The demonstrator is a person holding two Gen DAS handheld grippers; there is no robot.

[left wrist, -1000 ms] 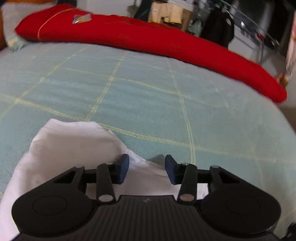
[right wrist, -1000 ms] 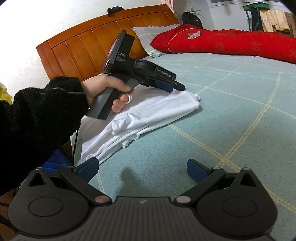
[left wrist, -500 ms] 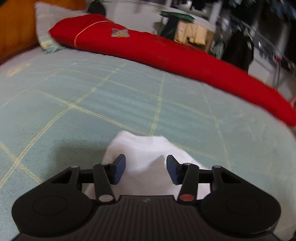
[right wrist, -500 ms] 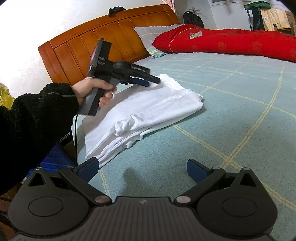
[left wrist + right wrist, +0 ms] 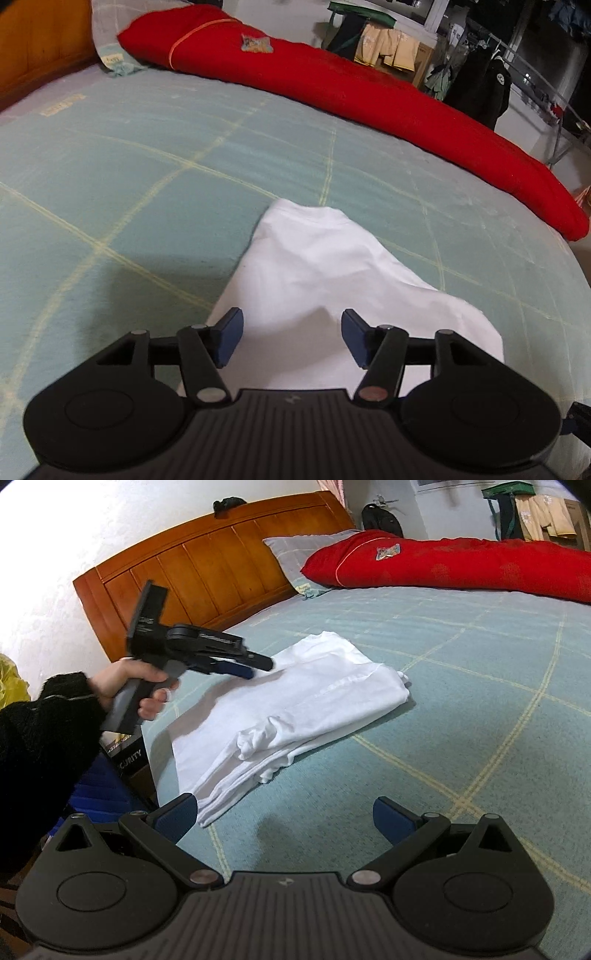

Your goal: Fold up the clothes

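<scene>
While the white garment (image 5: 295,701) lies folded into a long, layered strip on the pale green bedspread (image 5: 480,686), both grippers stand clear of it. The garment runs from the near edge of the bed, beside the person's black sleeve (image 5: 40,746), toward the middle of the mattress; its layered edges face the right wrist camera, and a small bunched fold sits on its near side.

The left gripper (image 5: 255,666), held in the left hand (image 5: 136,686), hovers over the headboard-side edge of the garment, pointing down at a slant. Its jaws have just been opening. In the left wrist view the left gripper (image 5: 291,338) shows its blue pads spread apart with white cloth visible below the gap; the pads do not press on the fabric, so the claw is released.

The right gripper (image 5: 284,818) hangs above bare bedspread just beside the near end of the garment. Its jaws are spread wide with nothing between them; the claw is released.

A red bolster (image 5: 461,565) lies along the far side of the bed, well apart from the garment. A grey pillow (image 5: 295,554) rests against the wooden headboard (image 5: 207,565).
</scene>
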